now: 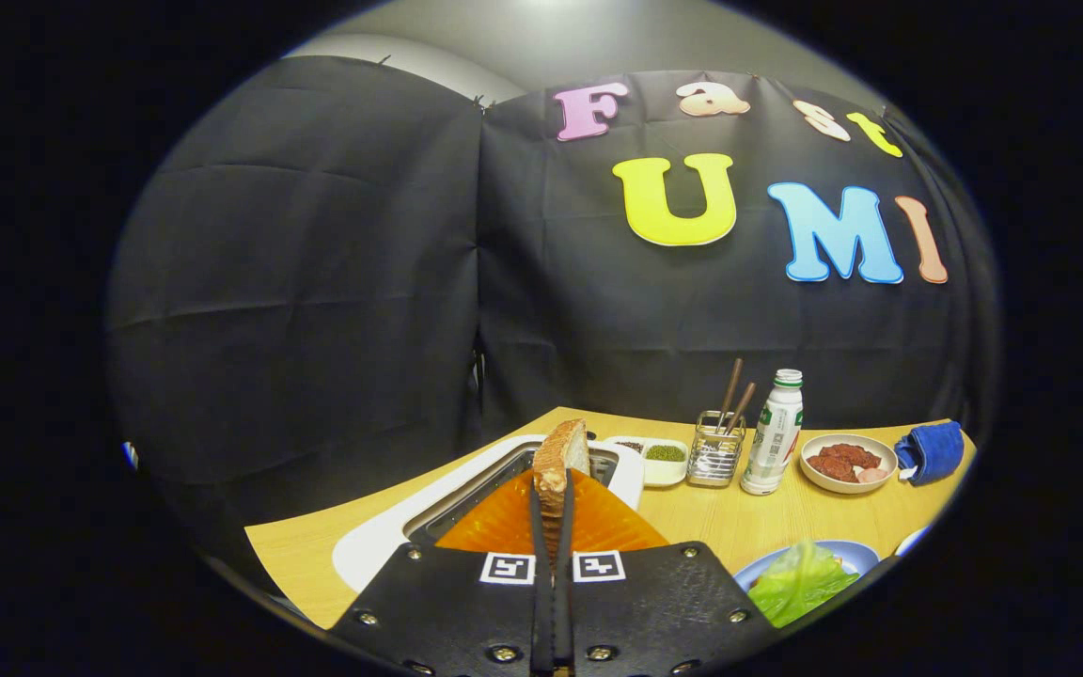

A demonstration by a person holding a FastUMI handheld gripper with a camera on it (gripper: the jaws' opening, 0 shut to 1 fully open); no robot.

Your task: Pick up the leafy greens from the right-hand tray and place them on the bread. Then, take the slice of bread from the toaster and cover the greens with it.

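Bread slice (560, 461) upright above toaster (504, 489); greens (797, 583) on plate.

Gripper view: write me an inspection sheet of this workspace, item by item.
Surface: wooden table, tidy.
Job's things: bread slice stands on edge over the white toaster, between the fingers; greens lie on a blue plate beside the tool, with no slice on top yet.
Clutter: bottle, chopstick holder, bowl of red food, small dish, blue cloth, all beyond the toaster.
Grippers: tool shut on the bread slice, orange fingers pressing either side.
Cables: nothing seen.
Surroundings: black cloth wall behind the table.
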